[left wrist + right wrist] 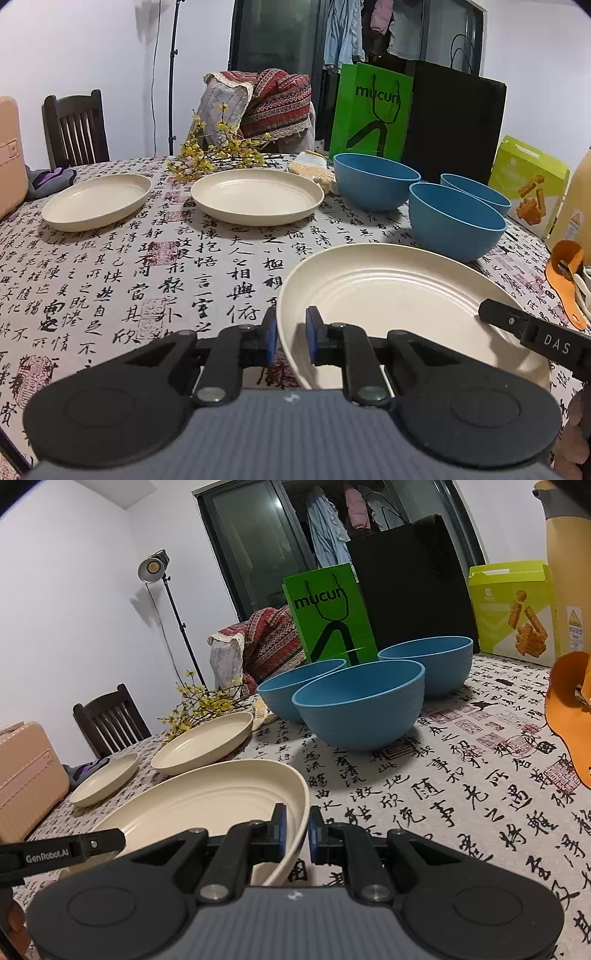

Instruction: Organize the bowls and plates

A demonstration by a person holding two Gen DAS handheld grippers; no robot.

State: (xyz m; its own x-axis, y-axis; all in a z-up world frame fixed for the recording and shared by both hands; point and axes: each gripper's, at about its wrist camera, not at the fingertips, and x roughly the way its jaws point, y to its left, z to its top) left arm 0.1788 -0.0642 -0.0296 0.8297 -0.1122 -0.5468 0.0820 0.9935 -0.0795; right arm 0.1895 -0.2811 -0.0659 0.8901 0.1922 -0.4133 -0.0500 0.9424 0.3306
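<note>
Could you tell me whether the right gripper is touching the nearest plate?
Touching: the right wrist view shows the right gripper with both pads clamped on the plate's rim.

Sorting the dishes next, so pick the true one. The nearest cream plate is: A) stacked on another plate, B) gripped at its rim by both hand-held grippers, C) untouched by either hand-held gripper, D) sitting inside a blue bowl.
B: the left hand-held gripper and the right hand-held gripper each pinch the rim of the nearest cream plate.
</note>
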